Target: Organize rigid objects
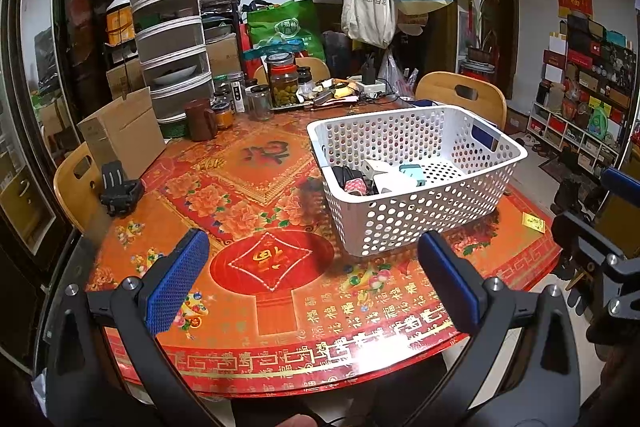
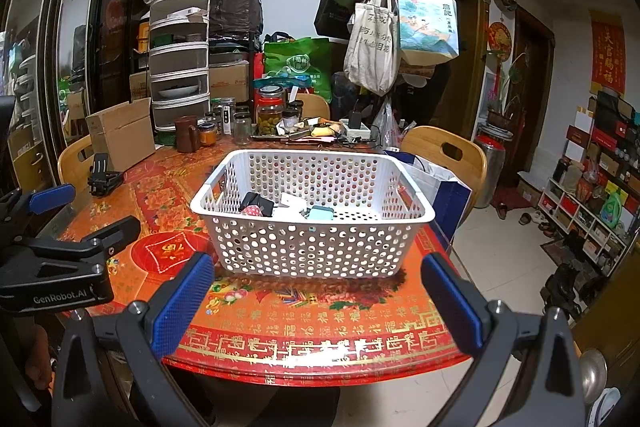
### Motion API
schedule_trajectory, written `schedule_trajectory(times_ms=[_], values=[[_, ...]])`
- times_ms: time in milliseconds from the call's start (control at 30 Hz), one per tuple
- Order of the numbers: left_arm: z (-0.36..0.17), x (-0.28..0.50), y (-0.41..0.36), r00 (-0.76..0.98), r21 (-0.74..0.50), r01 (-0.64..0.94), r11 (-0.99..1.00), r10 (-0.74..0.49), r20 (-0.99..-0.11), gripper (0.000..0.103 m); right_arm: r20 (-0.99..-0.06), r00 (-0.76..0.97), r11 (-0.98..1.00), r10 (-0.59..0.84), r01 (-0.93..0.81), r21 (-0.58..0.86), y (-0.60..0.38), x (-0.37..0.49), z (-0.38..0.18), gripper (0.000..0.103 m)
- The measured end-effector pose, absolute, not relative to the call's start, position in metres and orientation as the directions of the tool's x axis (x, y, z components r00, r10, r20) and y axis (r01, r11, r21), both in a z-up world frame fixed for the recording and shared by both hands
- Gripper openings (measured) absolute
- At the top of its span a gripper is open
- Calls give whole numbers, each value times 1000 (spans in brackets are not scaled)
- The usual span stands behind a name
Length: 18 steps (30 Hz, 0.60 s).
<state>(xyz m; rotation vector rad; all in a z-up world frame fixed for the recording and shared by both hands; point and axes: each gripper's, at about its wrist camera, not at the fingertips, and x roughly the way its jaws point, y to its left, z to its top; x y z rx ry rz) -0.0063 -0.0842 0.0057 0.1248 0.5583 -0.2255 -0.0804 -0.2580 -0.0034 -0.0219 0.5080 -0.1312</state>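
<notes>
Left gripper (image 1: 316, 285) and right gripper (image 2: 318, 301) — both held level above the near table (image 2: 320, 331) edge, jaws spread wide, nothing grasped. White basket (image 2: 312, 247) — set mid-table, small items (image 2: 288, 209) lying inside.

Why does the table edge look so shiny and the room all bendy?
Left wrist view: light glares white off the glossy table edge, and the fisheye bends the cabinet. Right wrist view: the same glare on the table, walls curve, corners go black.
</notes>
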Motion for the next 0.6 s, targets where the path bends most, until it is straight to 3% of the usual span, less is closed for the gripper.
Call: schedule_trajectory(times_ms=[600], values=[[9, -11, -80, 841, 78, 247, 966, -174, -513, 103, -484, 865, 991, -130, 118, -55, -257, -80, -4, 103]])
